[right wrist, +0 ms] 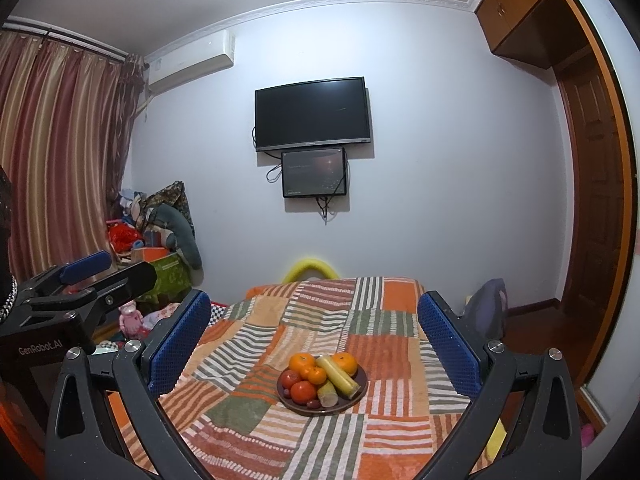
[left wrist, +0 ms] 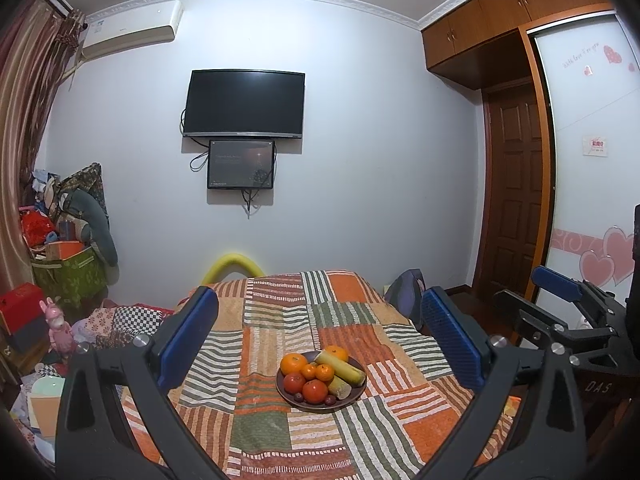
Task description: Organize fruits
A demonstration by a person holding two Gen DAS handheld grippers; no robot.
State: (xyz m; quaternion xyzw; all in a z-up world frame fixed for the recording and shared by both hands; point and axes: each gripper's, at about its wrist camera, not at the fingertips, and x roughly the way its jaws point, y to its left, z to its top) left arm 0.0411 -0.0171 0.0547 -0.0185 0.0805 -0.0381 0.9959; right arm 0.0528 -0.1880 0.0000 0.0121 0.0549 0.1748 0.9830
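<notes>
A dark round plate [left wrist: 356,396] sits on the patchwork-covered table [left wrist: 280,312], piled with several oranges [left wrist: 294,364], red tomatoes [left wrist: 315,391], two yellow-green sugarcane pieces [left wrist: 342,368] and small dark red fruits. The plate [right wrist: 362,380] also shows in the right wrist view, with oranges [right wrist: 302,363], tomatoes [right wrist: 303,392] and cane [right wrist: 338,376]. My left gripper [left wrist: 320,336] is open and empty, held above and short of the plate. My right gripper [right wrist: 314,332] is open and empty, likewise short of the plate. Each gripper shows at the edge of the other's view.
A TV [left wrist: 243,104] and a smaller screen hang on the far wall. Piled bags and boxes [left wrist: 68,248] fill the left corner by the curtains. A wooden door [left wrist: 516,200] and wardrobe stand at right. A dark bag [right wrist: 490,308] sits past the table's right edge.
</notes>
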